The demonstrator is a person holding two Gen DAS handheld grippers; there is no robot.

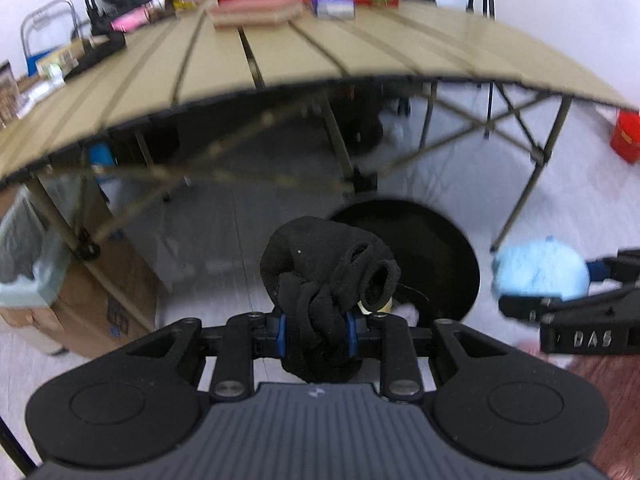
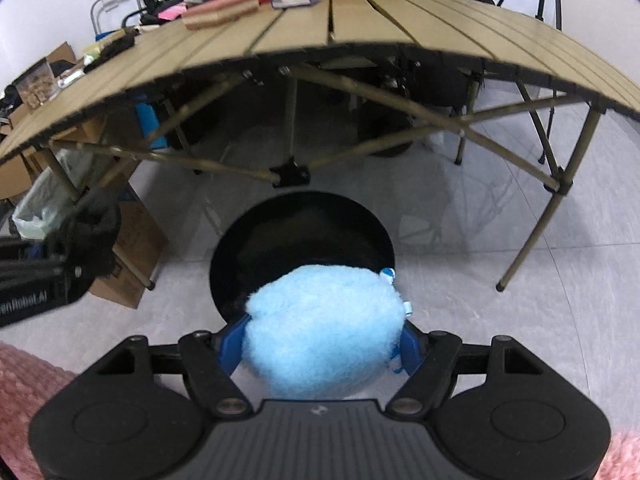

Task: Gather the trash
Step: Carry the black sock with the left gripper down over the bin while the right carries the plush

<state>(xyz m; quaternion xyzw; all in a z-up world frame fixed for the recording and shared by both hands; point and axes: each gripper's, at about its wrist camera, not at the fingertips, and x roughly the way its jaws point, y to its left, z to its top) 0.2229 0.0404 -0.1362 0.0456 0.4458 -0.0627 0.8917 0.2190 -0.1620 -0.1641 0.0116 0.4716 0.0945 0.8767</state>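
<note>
a: left wrist view first. the left gripper has its blue pads clamped tight on a bundle of black fabric, which bulges up past the fingertips

b: and the other one?

a: the right gripper has its 2 blue pads pressed against the sides of a fluffy light blue ball, jaws held fairly wide by its bulk

b: where does the stuff go?

a: my guess is the round black bin on the floor, just in front of the folding table. from the right fingers the bin mouth lies straight ahead and below; the ball already overlaps its near rim

b: so the right hand is nearer?

a: looks so. in the left view the bin sits ahead but off to the right of the fabric, so that hand would need to shift right before letting go, while the right could probably drop almost as it is
</note>
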